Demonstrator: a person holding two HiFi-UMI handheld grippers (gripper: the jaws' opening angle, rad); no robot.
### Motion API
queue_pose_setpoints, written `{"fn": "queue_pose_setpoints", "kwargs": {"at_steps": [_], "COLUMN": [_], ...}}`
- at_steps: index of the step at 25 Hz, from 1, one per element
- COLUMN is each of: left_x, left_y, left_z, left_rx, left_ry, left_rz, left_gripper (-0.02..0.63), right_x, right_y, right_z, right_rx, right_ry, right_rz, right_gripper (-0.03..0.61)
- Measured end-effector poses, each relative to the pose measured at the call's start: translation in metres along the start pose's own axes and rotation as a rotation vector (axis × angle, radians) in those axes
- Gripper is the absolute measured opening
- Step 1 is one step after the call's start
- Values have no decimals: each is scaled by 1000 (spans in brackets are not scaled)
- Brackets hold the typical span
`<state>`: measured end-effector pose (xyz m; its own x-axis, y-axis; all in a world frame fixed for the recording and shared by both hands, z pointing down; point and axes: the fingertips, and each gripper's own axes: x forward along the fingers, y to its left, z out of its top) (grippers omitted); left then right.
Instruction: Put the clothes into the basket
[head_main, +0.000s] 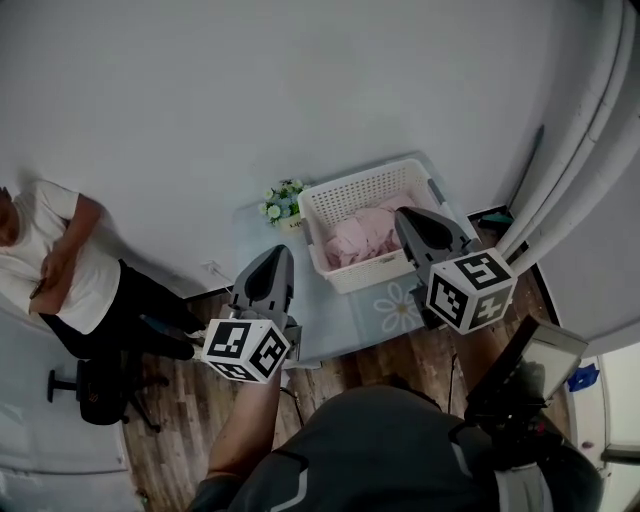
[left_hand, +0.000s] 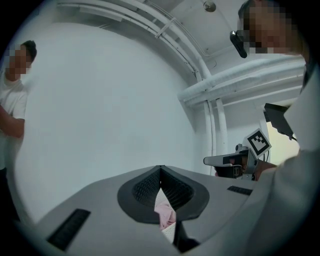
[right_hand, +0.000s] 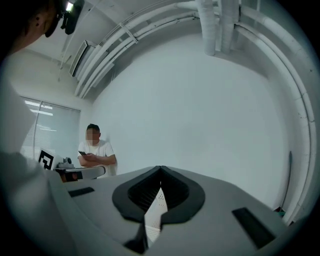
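A white slatted basket (head_main: 345, 190) stands on a pale table (head_main: 330, 325) and holds a heap of pink clothes (head_main: 360, 238). My left gripper (head_main: 275, 255) hovers level over the table's left part, apart from the basket, jaws shut with nothing in them. My right gripper (head_main: 410, 220) hangs over the basket's right end, also shut and empty. In the left gripper view the jaws (left_hand: 160, 169) meet at the tips; pink cloth (left_hand: 165, 212) shows far below through the slit. In the right gripper view the shut jaws (right_hand: 160, 170) leave a sliver of the basket (right_hand: 155, 212) visible.
A small pot of flowers (head_main: 283, 203) sits at the basket's left corner. A person in a white shirt (head_main: 60, 270) sits at the left by a black stool (head_main: 95, 385). White curtains (head_main: 590, 130) hang at the right. Wooden floor lies below the table.
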<state>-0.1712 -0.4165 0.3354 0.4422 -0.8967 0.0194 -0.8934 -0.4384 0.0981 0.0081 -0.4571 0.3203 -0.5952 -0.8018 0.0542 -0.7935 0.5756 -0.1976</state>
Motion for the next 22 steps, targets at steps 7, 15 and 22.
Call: {"fn": "queue_pose_setpoints", "kwargs": {"at_steps": [7, 15, 22], "left_x": [-7, -15, -22], "left_y": [-1, 3, 4], "left_z": [-6, -10, -3], "left_rx": [-15, -15, -7], "left_ry": [-6, 2, -9], "left_rz": [-21, 0, 3], "left_gripper": [9, 9, 9], "right_x": [-3, -4, -10], "right_y": [12, 25, 28], "right_z": [2, 7, 9], "right_rx": [-50, -56, -54], "right_ry": [-6, -24, -40], "right_rz": [12, 13, -1], "right_gripper": [14, 14, 12]}}
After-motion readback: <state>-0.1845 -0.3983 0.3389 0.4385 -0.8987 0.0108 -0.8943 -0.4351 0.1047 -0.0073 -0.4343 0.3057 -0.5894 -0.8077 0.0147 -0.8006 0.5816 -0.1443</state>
